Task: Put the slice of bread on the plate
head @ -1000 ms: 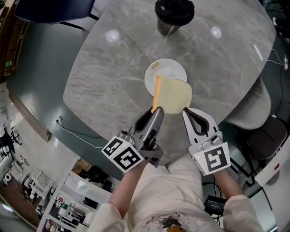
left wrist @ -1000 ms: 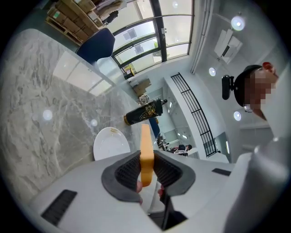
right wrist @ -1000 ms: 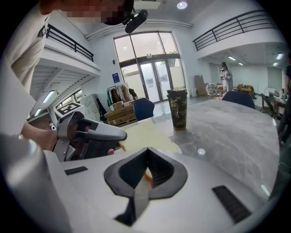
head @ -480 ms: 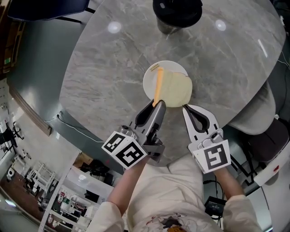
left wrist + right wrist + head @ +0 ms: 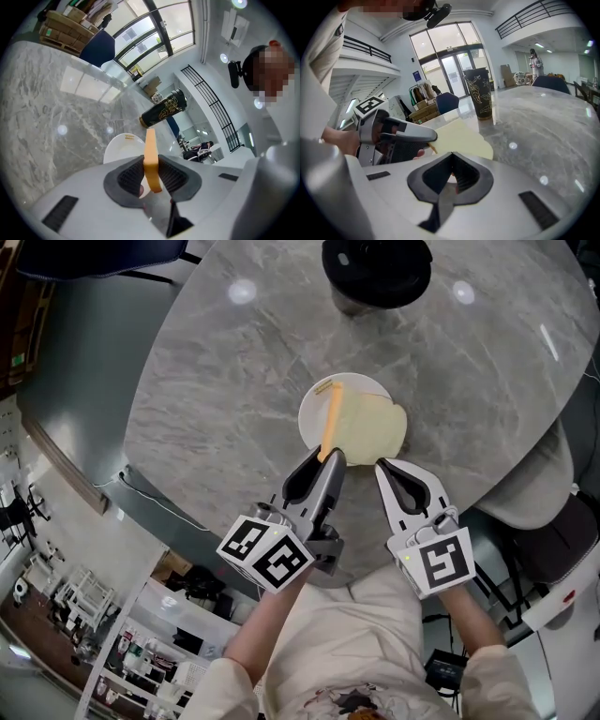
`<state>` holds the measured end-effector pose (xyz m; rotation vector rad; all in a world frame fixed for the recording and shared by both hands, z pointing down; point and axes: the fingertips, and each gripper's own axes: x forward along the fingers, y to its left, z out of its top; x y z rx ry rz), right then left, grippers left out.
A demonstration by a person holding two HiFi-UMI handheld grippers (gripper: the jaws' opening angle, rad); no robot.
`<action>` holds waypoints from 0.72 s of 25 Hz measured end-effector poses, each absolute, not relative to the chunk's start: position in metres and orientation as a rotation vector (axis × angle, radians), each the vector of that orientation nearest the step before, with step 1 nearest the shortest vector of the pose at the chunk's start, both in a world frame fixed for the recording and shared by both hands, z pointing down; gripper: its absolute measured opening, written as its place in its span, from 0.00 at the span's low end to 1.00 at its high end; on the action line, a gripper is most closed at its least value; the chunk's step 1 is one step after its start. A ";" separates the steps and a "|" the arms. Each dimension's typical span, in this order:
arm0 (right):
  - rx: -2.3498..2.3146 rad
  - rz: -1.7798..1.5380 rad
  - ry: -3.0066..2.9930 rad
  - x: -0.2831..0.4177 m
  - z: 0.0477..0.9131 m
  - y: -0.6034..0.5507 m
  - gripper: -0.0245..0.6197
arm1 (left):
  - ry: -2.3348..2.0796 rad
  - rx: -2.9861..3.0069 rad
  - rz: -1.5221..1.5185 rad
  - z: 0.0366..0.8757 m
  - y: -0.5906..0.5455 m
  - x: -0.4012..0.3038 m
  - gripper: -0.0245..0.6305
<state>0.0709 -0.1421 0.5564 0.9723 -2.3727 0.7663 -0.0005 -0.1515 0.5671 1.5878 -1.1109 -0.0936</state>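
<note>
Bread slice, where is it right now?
In the head view, the bread is over the right part of the white plate in the middle of the table. The left gripper pinches its crust edge in its jaws.

Bread slice (image 5: 461,135) beyond closed right tool (image 5: 450,153)

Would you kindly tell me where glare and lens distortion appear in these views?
Head view: two bright glare spots on the marble table, its edge bowed. Left gripper view: heavy fisheye, dark corners, window reflection on the table; slice of bread sharp. Right gripper view: fisheye too, small glare spots on the table.
</note>
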 end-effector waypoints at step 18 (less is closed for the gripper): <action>0.936 0.784 -2.419 0.059 0.556 -0.140 0.04 | -1.394 1.647 0.214 0.580 -0.143 -0.034 0.26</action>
